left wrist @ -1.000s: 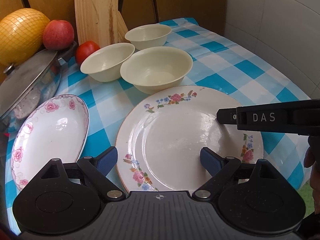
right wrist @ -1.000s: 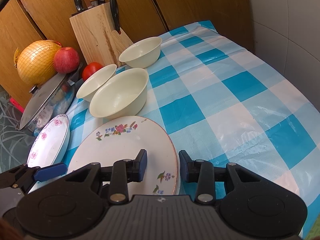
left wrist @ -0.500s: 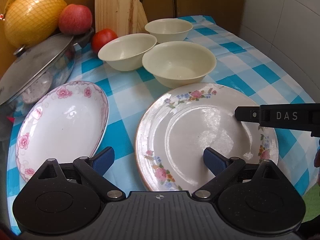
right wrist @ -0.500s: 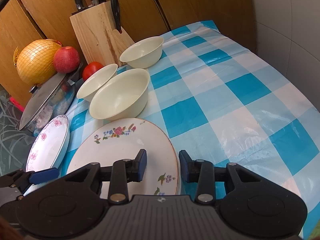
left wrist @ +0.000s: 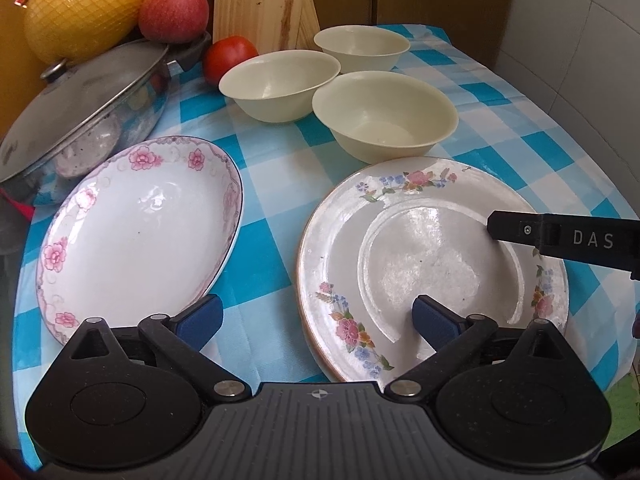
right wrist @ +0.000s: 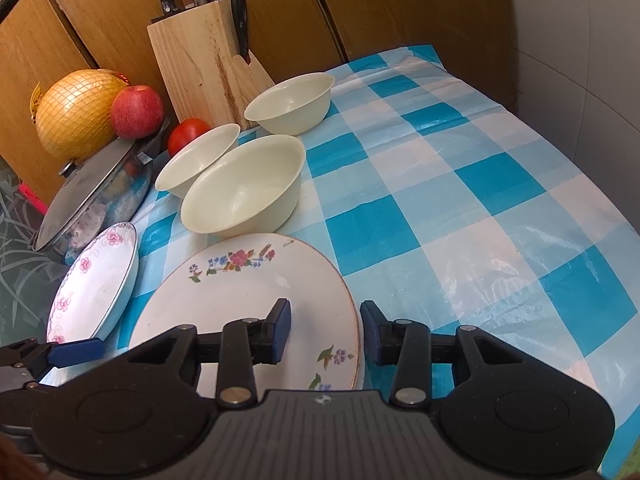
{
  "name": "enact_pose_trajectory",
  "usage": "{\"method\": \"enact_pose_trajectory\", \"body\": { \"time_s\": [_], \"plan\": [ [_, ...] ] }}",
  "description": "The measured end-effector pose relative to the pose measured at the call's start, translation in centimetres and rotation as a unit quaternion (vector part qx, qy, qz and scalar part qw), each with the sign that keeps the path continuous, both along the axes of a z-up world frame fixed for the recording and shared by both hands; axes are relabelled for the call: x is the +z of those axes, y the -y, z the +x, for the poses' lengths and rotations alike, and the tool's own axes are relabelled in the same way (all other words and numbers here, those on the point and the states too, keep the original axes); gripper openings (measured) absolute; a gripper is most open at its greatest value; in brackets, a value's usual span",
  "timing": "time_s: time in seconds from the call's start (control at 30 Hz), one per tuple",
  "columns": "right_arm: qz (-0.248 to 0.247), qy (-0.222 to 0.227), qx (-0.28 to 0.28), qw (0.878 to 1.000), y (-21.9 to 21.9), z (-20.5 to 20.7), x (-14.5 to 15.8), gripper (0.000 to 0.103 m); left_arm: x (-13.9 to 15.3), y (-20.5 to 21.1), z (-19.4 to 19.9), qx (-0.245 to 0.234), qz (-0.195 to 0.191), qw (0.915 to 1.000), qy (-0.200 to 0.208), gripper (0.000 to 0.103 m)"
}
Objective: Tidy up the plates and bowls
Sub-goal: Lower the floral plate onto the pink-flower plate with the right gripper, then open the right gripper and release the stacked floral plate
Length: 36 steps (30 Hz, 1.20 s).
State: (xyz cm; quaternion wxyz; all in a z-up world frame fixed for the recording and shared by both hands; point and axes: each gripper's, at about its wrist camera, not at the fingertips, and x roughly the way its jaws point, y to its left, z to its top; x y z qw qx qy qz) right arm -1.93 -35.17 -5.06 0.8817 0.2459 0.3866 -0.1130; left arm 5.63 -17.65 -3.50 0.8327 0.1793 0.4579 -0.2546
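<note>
On the checked cloth (right wrist: 460,184) lie two plates side by side and apart: a deep pink-flowered plate (left wrist: 136,232) on the left and a flat plate (left wrist: 432,264) with mixed flowers on the right. Behind them stand three cream bowls (left wrist: 384,116), close together in a cluster but none nested in another, so neither stacking job looks started. The left gripper (left wrist: 316,318) has its jaws spread wide and opening, one finger by the near rim of the pink plate, the other above the near part of the flat plate; only bare cloth and the flat plate's left edge lie between them, and nothing is pressed. That spread probably readies it for a plate rim, likely the pink one, which sits nearer its left finger. The right gripper (right wrist: 325,330) straddles the right rim of the flat plate, one finger over the plate's face, the other outside over the cloth, jaws partly apart and opening a little; its pads do not appear to pinch the rim, and the plate rests flat on the cloth. In the left view its inner finger reaches in over the plate from the right. That stance suits taking the thin rim edge-on, since a flat plate offers no other hold. At the back, a knife block (right wrist: 200,60), tomato (right wrist: 188,134), apple (right wrist: 136,110), netted pomelo (right wrist: 76,114) and lidded pan (right wrist: 100,192) crowd the left side, leaving the right of the cloth free for a stack.
</note>
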Motion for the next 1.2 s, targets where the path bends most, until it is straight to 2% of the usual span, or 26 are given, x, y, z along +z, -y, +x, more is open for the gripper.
{"method": "enact_pose_trajectory", "body": {
  "time_s": [0.27,0.43,0.63,0.97,1.03,1.13,1.2],
  "plan": [
    [-0.009,-0.002,0.007,1.000,-0.2,0.3,0.0,0.040,-0.2,-0.1,0.7,0.007,-0.014,0.9995,-0.026,0.103],
    [-0.020,-0.005,0.013,1.000,-0.4,0.4,0.1,0.040,-0.9,0.2,2.2,0.001,-0.049,0.9955,-0.081,0.103],
    [-0.020,-0.007,0.030,0.999,-0.8,0.0,0.1,0.040,-1.1,1.4,0.4,-0.055,-0.054,0.9942,-0.075,0.103],
    [-0.019,-0.017,0.082,0.996,-1.9,-1.6,0.5,0.040,-0.9,-0.1,-1.0,-0.056,-0.056,0.9943,-0.072,0.103],
    [-0.024,-0.024,0.070,0.997,-1.8,-1.7,0.9,0.040,-0.7,-1.0,-1.3,-0.062,-0.058,0.9939,-0.070,0.099],
    [-0.070,0.010,0.050,0.996,-2.2,-2.2,2.6,0.040,0.2,-2.9,-1.8,-0.054,-0.054,0.9963,-0.040,0.095],
    [-0.063,0.039,0.054,0.996,-2.7,-1.9,3.7,0.040,1.1,-4.4,-2.0,-0.045,-0.060,0.9971,-0.017,0.095]
  ]
}}
